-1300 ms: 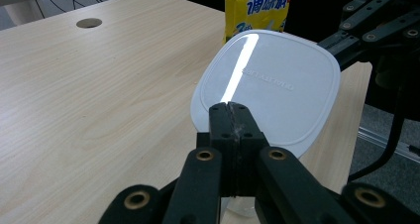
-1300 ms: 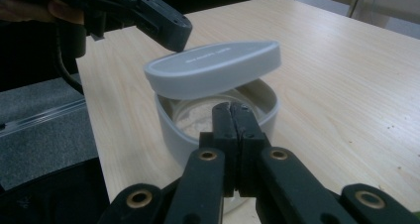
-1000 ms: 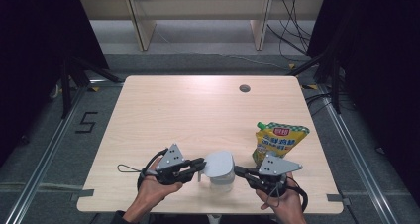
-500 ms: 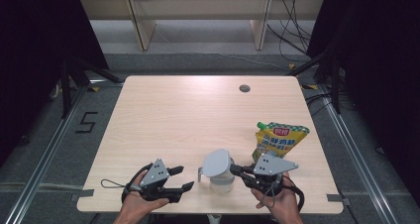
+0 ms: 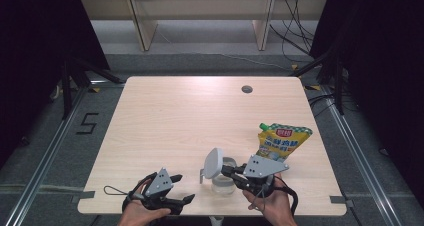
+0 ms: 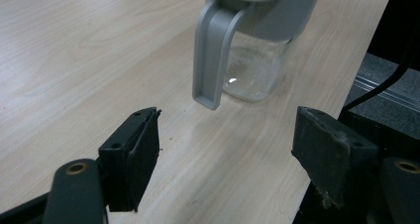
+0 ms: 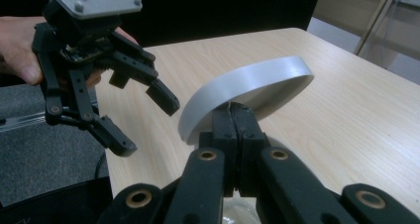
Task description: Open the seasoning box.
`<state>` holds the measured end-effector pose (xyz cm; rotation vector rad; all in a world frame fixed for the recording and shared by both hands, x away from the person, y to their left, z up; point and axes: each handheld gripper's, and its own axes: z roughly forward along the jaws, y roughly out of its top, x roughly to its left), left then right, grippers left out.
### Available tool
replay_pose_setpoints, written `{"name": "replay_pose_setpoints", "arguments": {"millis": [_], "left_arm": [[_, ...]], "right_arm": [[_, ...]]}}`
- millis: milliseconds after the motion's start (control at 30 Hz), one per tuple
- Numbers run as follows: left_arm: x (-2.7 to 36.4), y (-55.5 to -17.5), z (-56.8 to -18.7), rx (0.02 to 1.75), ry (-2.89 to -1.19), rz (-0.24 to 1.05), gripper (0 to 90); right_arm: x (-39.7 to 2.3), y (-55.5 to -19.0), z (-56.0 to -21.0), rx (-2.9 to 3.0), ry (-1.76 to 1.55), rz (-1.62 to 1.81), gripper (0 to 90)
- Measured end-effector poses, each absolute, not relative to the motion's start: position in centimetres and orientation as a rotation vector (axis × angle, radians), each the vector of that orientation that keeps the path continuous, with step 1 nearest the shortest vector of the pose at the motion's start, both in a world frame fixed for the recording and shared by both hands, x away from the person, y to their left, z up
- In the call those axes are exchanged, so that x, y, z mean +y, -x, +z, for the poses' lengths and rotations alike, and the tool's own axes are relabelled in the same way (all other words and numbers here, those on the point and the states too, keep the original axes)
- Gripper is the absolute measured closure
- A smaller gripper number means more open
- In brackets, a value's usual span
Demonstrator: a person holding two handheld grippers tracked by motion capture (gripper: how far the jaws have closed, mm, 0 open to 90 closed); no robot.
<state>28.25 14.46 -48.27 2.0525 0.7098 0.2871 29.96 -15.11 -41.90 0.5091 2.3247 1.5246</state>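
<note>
Left tongs (image 5: 186,187) low at desk (image 5: 190,116) near edge, level, aimed right at jug; jaws spread, just been opening, nothing between. Right tongs (image 5: 226,170) pressed together, pinching raised lid (image 5: 214,162) by thin tab. Jug (image 5: 223,178) upright between both tongs: clear glass body, grey handle (image 6: 212,55) facing left tongs, grey round lid tilted up. Yellow pouch (image 5: 281,141) beyond, right.
</note>
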Motion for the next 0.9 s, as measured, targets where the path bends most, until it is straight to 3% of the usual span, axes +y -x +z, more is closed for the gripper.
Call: {"name": "replay_pose_setpoints", "arguments": {"millis": [533,900], "left_arm": [[13.7,-27.8,-48.9,0.706,-2.076,0.269,20.9],[13.6,-27.7,-48.8,0.737,-2.040,0.285,19.4]], "right_arm": [[-12.9,-30.0,-42.1,2.348,-0.445,1.518,88.2],[-17.3,-30.7,-42.5,2.264,-0.544,1.563,68.2]]}}
